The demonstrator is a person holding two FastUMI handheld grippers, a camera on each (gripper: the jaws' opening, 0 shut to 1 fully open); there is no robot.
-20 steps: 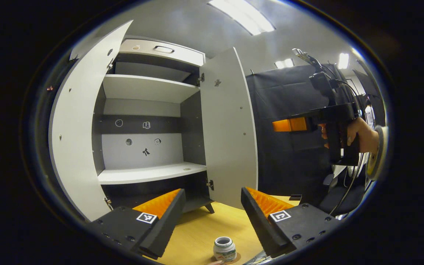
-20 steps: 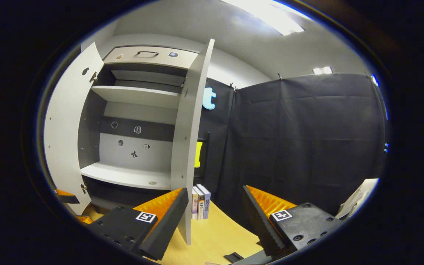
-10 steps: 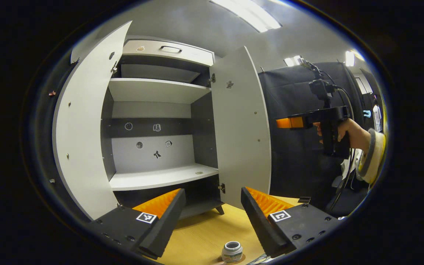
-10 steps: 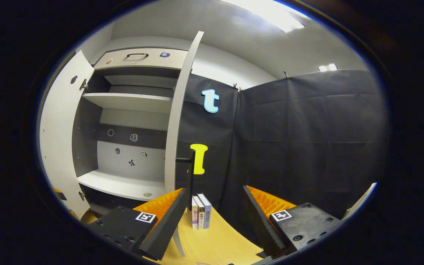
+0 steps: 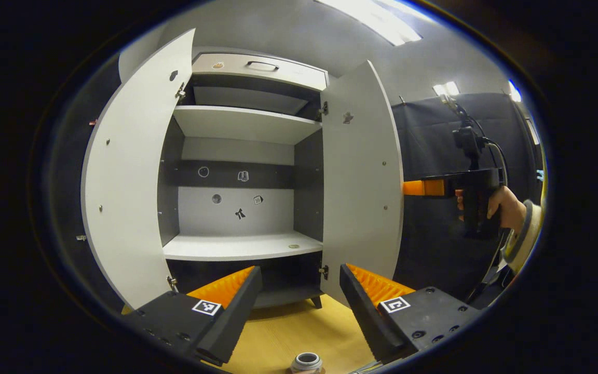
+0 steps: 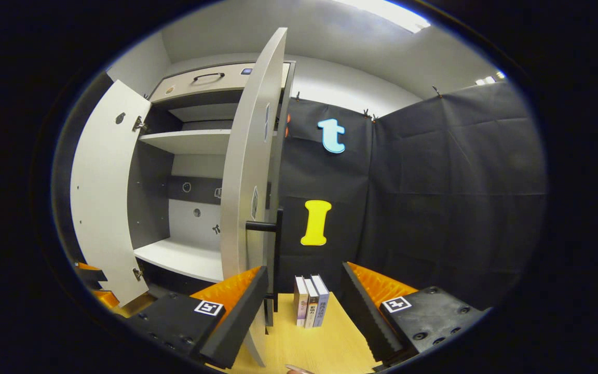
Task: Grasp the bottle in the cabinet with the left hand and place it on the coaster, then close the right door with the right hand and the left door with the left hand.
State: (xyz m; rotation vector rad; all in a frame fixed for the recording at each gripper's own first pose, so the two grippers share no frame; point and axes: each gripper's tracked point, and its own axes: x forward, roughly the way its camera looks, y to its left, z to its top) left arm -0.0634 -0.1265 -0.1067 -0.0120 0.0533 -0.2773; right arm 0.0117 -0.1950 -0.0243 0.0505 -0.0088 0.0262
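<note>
Bottle (image 5: 307, 362) on desk (image 5: 299, 332), below and between left claw (image 5: 299, 311) fingers, untouched. Both claws spread, holding nothing; right claw (image 6: 301, 317) just beside right door (image 6: 249, 197) outer face.

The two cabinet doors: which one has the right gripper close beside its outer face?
The right door: the right gripper hangs just beyond its edge, at its outer face. The left door has no gripper near.

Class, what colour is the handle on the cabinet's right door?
Black handle, clearest in the right gripper view.

Bottle (image 5: 307, 362) upright — both doors (image 5: 362, 176) open
</note>
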